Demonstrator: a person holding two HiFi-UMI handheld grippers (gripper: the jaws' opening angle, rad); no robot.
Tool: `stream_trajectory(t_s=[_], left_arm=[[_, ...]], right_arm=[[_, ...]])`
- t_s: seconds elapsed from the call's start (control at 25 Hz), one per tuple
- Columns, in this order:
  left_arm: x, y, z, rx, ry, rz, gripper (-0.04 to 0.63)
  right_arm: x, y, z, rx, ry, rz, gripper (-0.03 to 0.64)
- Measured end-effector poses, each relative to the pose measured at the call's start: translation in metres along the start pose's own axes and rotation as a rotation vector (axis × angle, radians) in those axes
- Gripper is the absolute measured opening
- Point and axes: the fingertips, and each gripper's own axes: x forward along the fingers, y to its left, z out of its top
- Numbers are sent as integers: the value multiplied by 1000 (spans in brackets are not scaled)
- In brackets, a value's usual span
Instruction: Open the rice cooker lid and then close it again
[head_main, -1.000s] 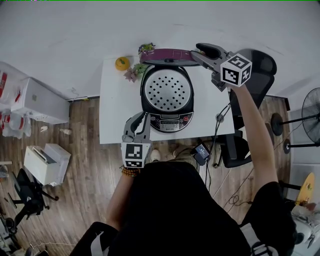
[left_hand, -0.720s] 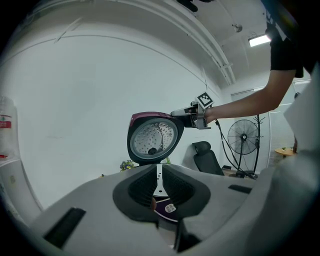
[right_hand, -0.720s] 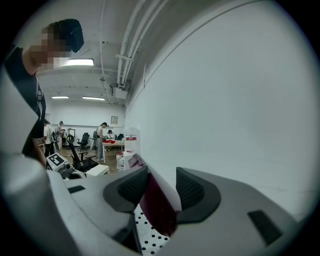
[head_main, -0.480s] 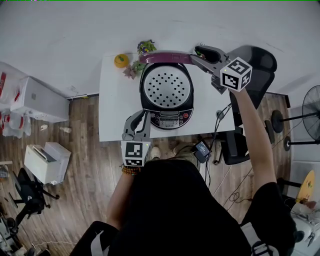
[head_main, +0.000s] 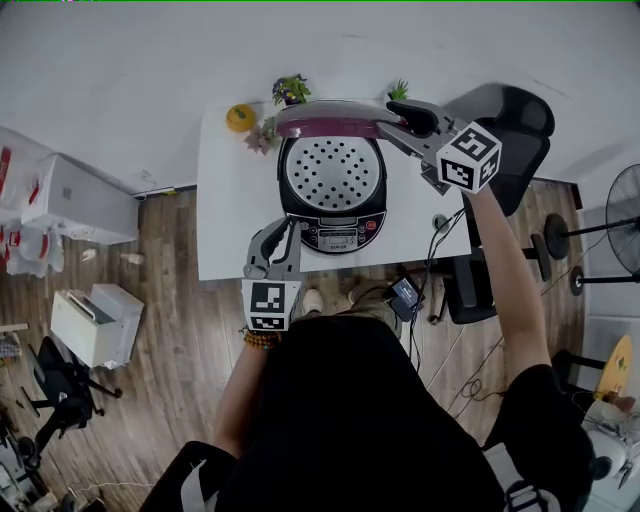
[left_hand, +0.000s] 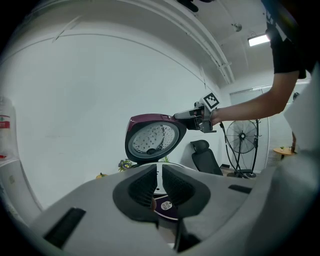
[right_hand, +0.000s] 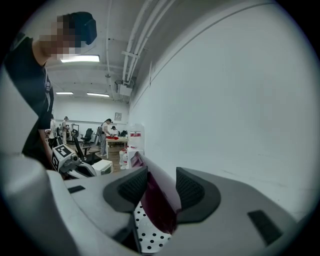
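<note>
The rice cooker (head_main: 338, 238) stands on the white table (head_main: 228, 215) with its maroon lid (head_main: 330, 120) raised, the perforated inner plate (head_main: 333, 172) facing me. My right gripper (head_main: 392, 120) is shut on the lid's right rim; in the right gripper view the maroon rim (right_hand: 156, 202) sits between the pads of that gripper (right_hand: 161, 187). My left gripper (head_main: 279, 232) rests at the cooker's front left corner, jaws nearly together with nothing between them. In the left gripper view that gripper (left_hand: 161, 186) points at the cooker base, with the raised lid (left_hand: 152, 140) above.
An orange fruit (head_main: 239, 118) and small potted plants (head_main: 291, 90) sit at the table's far edge. A black office chair (head_main: 510, 120) stands to the right, with cables hanging off the table's front. A white box (head_main: 90, 325) lies on the wooden floor at left.
The right gripper and the lid's rim have shifted slightly toward me, so the lid leans a little more over the pot. The left gripper has stayed put.
</note>
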Motion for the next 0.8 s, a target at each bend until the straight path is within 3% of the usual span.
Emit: stream_trajectory(t_s=[0.8], left_arm=[[-1,2,-3,-3,8,5,34]], right_arm=[[-6,26,-22,-44,33,22,187]])
